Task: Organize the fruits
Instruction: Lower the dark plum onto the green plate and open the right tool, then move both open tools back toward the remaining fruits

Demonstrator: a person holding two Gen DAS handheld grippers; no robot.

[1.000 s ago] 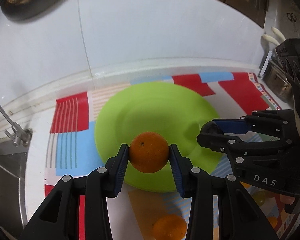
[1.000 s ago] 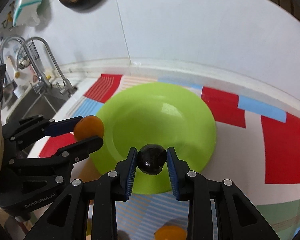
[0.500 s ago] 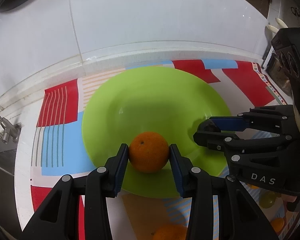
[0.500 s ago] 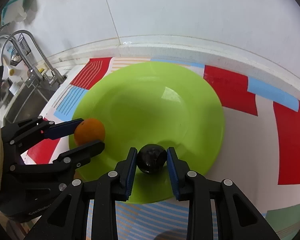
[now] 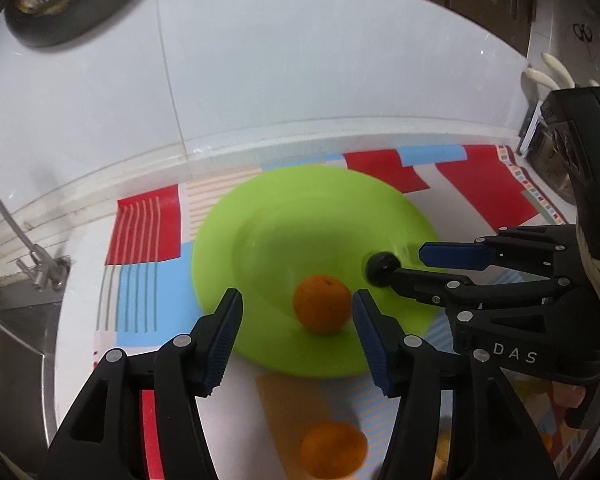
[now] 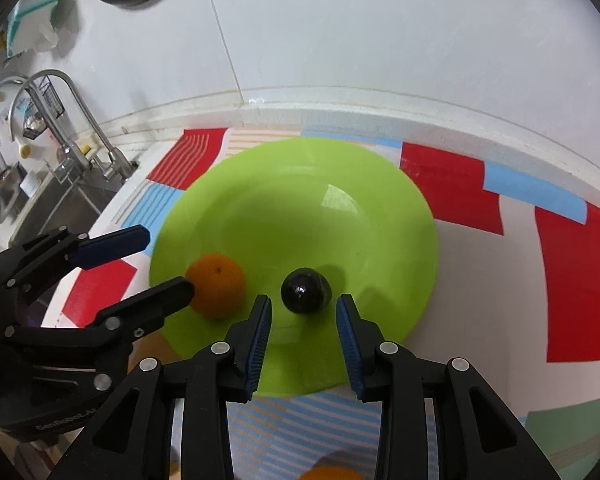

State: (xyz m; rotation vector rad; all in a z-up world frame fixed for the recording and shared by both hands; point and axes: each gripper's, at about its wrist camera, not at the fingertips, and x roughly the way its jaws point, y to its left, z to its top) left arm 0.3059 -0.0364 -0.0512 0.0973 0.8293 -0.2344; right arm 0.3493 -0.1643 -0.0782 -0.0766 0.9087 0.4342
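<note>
On the green plate (image 6: 380,216) near its front rim, orange (image 5: 321,303) and dark fruit (image 6: 306,290) sit freed; my left gripper (image 5: 296,340) and right gripper (image 6: 303,344) gape wide, empty, with bare plate beyond.

Your left gripper (image 5: 296,336): black plastic frame, silver screws, ribbed blue pads (image 5: 220,342). Your right gripper (image 6: 303,344): same build, white "DAS" lettering, green indicator light on housing.

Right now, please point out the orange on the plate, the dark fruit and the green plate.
orange (image 5: 321,303), left wrist view, middle of its skin.
dark fruit (image 6: 306,290), right wrist view, its glossy front.
green plate (image 6: 300,168), right wrist view, bare far rim.
</note>
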